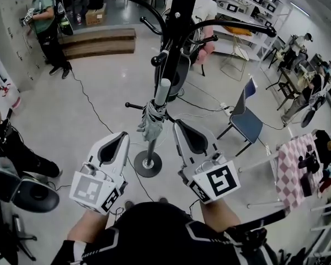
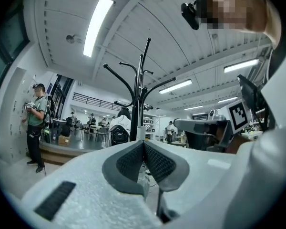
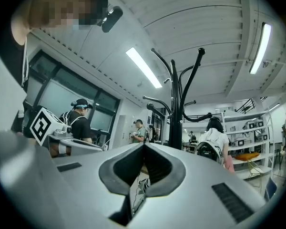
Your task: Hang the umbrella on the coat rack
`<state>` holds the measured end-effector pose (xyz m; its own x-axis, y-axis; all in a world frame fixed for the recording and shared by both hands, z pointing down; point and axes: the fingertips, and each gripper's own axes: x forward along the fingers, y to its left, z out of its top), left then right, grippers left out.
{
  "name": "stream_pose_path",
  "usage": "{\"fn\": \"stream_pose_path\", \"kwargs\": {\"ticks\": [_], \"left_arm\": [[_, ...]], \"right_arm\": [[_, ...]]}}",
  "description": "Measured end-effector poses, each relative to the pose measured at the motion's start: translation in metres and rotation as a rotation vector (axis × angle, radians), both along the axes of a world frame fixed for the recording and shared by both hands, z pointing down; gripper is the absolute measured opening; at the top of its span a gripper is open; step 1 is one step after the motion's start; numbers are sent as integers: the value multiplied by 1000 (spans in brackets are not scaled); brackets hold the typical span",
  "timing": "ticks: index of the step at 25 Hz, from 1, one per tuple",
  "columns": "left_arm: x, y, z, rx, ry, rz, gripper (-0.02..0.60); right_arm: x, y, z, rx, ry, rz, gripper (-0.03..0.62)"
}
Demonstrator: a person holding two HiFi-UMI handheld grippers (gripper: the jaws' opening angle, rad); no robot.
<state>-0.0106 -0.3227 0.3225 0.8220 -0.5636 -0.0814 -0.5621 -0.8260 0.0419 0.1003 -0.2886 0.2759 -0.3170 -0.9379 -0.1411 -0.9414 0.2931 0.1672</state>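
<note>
The left gripper [image 1: 122,135] and the right gripper [image 1: 179,124] are side by side in front of the person. Both have the jaws together, with nothing between them. Just beyond them, in the gap between the two, the folded grey umbrella [image 1: 151,123] hangs handle up against the pole of the black rack [image 1: 179,15], clear of its round base. Farther right stands a blue chair [image 1: 247,123].

Umbrella [image 1: 152,121] hangs at coat rack [image 1: 179,15], ahead of & btwn left gripper [image 1: 121,134] & right gripper [image 1: 178,123]; chair [image 1: 247,123] further rt.
</note>
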Motion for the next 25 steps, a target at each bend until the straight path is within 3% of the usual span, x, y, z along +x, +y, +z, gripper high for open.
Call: {"fn": "stream_pose_path", "kwargs": {"ticks": [5, 25], "left_arm": [[6, 7, 3, -6, -5, -23, 12], [10, 13, 6, -15, 1, -55, 12]], "right_arm": [[4, 6, 4, -2, 35, -9, 8], [14, 5, 13, -27, -3, -37, 8]]}}
